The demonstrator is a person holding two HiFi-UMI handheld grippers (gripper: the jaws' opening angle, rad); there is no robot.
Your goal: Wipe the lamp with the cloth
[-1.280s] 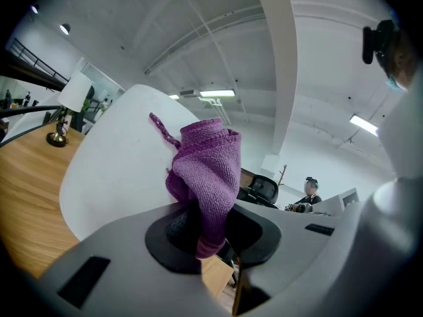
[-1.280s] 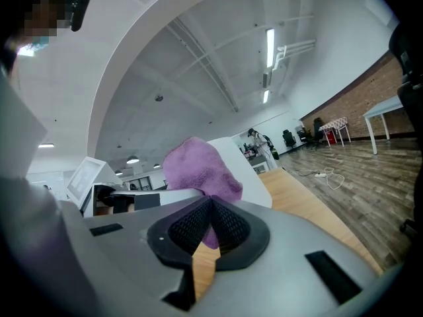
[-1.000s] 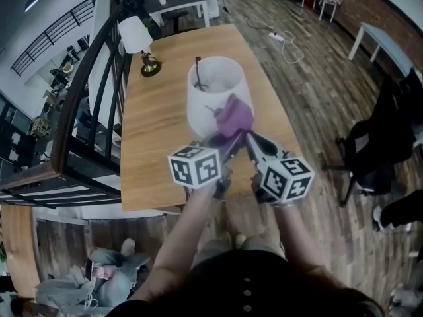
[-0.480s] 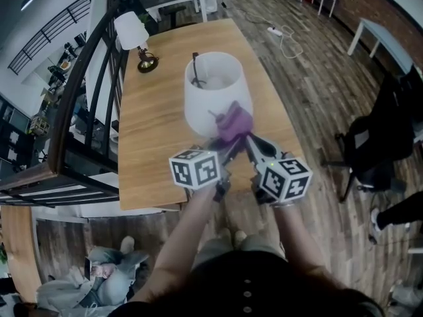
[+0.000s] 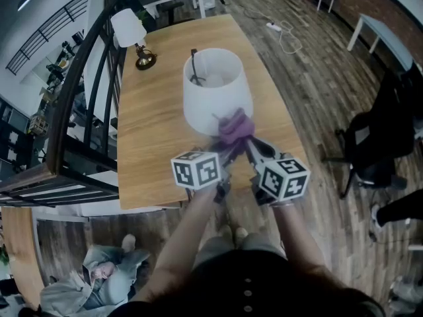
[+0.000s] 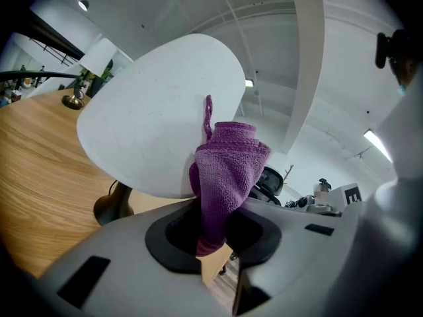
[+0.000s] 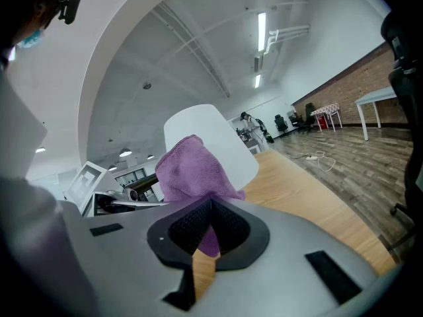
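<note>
A lamp with a white shade (image 5: 210,88) stands on the wooden table (image 5: 149,131). A purple cloth (image 5: 234,127) is bunched against the shade's near lower side. My left gripper (image 5: 228,152) and right gripper (image 5: 250,141) meet at the cloth, both shut on it. In the left gripper view the cloth (image 6: 228,167) rises from the left gripper (image 6: 215,233) and presses on the shade (image 6: 155,114), with the lamp's dark base (image 6: 111,207) below. In the right gripper view the cloth (image 7: 190,167) sits pinched in the right gripper (image 7: 208,226), in front of the shade (image 7: 215,140).
A small second lamp (image 5: 131,30) with a brass base stands at the table's far left corner. A dark railing (image 5: 79,91) runs along the table's left side. A black office chair (image 5: 380,150) stands on the floor to the right. A power cord (image 5: 283,35) lies beyond the table.
The cloth has slid a little down the shade toward its near lower rim, both grippers moving with it. The lamp stays in place.
</note>
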